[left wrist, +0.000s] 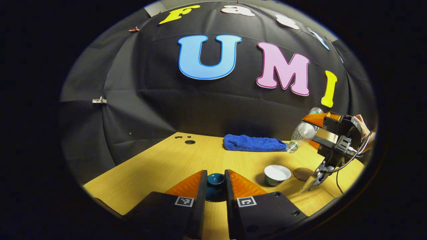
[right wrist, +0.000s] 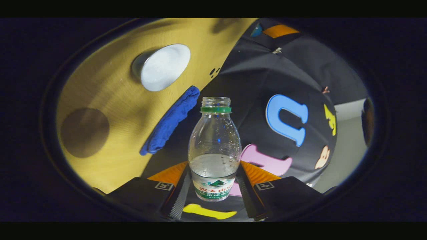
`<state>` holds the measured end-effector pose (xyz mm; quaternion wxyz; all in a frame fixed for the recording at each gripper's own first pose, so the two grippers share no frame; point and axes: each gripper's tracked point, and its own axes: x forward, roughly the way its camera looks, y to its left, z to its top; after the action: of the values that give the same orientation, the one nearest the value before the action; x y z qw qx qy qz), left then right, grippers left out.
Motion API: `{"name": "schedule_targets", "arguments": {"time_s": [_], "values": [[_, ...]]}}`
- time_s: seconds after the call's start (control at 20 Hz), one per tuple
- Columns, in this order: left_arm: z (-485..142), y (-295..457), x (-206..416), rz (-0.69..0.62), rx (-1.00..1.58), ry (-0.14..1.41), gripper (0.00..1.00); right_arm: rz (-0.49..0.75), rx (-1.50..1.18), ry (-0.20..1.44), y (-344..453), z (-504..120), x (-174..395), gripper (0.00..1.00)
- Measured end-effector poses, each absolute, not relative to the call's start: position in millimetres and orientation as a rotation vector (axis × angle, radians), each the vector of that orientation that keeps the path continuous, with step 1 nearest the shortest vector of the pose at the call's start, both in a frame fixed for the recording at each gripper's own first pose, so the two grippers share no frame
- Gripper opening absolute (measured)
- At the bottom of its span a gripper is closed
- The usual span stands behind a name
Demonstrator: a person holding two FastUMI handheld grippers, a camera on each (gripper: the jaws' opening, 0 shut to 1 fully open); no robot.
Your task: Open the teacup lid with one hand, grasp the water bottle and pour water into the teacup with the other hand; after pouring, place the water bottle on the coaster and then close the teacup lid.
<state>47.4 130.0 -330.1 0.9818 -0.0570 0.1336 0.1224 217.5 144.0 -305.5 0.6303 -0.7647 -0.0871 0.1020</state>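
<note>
Right gripper [right wrist: 213, 186] clamped on tilted open water bottle [right wrist: 214, 150], left gripper [left wrist: 215, 186] clamped on lid [left wrist: 215, 180]; mouth off the teacup [left wrist: 277, 174] risks wetting the counter [left wrist: 160, 166].

Recording booth: black cloth wall [left wrist: 150, 110], wooden table [left wrist: 160, 166]

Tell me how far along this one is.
Lid is off, gripped by the left gripper, leaving the teacup open. The right gripper holds the uncapped water bottle tilted towards it. Left: finishing the pour, bottle onto the coaster, lid back on.
</note>
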Motion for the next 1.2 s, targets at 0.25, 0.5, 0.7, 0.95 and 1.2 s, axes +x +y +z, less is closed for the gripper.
{"name": "schedule_targets", "arguments": {"time_s": [0.25,0.5,0.7,0.95,1.2], "values": [[-332,127,48,0.248,-0.107,0.273,0.32,0.332,-1.366,-0.004,158,-325,191,0.72],[-331,118,48,0.239,-0.109,0.274,0.32,0.394,-0.961,0.158,171,-333,174,0.72],[-326,109,54,0.229,-0.101,0.269,0.32,0.485,-0.600,0.218,190,-323,153,0.74],[-322,95,63,0.208,-0.100,0.261,0.32,0.472,-0.202,0.237,182,-298,149,0.74],[-320,76,74,0.179,-0.095,0.256,0.32,0.354,-0.010,0.210,148,-293,160,0.74]]}}
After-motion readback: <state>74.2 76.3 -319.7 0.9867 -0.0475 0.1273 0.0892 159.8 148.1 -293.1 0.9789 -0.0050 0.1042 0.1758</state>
